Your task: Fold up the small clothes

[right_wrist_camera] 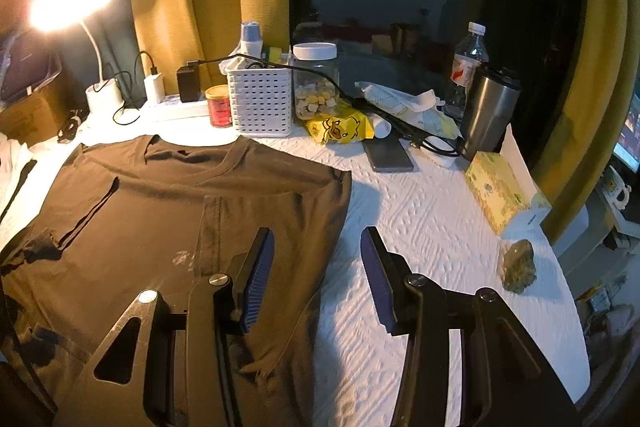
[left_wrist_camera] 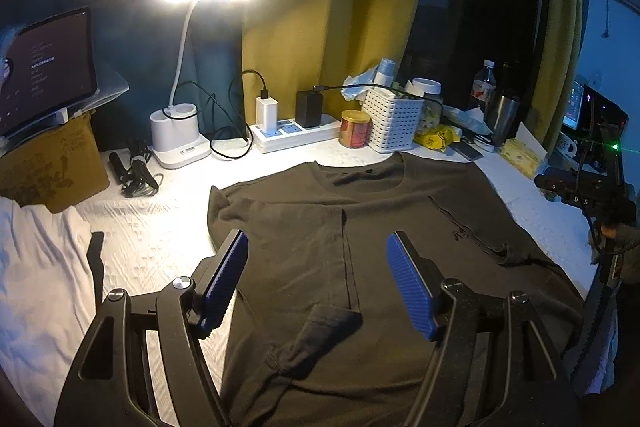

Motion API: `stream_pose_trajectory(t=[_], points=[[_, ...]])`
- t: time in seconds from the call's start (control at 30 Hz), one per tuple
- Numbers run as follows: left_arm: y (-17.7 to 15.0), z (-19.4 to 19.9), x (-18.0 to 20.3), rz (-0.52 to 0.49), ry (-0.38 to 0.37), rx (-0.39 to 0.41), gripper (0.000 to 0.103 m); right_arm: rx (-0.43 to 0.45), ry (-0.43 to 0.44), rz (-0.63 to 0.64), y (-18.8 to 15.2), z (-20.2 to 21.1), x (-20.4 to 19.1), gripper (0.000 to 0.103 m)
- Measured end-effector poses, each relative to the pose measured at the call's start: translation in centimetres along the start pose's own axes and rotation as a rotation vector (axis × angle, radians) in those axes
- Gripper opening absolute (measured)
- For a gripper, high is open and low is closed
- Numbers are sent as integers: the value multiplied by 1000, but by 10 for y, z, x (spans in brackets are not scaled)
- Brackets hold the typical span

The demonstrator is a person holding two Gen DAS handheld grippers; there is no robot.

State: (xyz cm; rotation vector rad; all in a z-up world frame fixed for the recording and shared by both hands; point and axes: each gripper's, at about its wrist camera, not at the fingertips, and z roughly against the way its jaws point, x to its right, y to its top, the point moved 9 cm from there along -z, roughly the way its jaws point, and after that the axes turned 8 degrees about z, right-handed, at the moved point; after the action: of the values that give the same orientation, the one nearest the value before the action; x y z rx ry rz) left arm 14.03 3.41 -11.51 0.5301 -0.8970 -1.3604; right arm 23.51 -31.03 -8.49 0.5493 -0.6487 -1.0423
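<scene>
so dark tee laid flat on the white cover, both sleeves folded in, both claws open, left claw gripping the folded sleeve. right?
Not quite. The left claw grips nothing: the left wrist view shows its jaws spread wide above the dark tee, with the folded sleeve lying free between them. The rest holds: tee flat on the white cover, both sleeves folded in, right claw open too.

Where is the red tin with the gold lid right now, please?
In both views the red tin stands at the back of the table, between the white power strip and the white basket, just behind the shirt's collar.
</scene>
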Motion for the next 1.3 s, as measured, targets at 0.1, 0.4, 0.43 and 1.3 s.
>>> stream_pose_trajectory(t=[0.1, 0.4, 0.43, 1.3], points=[[-8, 7, 2, 5, -5, -3, 72, 1, 3, -2, -8, 9, -3, 48], [-38, 16, 3, 31, -28, -40, 72, -36, 9, -8, -53, 28, -10, 48], [-42, 17, 2, 34, -28, -45, 72, -44, 11, -7, -59, 29, -11, 48], [-132, 54, -42, 25, 42, -166, 69, -155, 120, -19, -149, 41, -60, 48]])
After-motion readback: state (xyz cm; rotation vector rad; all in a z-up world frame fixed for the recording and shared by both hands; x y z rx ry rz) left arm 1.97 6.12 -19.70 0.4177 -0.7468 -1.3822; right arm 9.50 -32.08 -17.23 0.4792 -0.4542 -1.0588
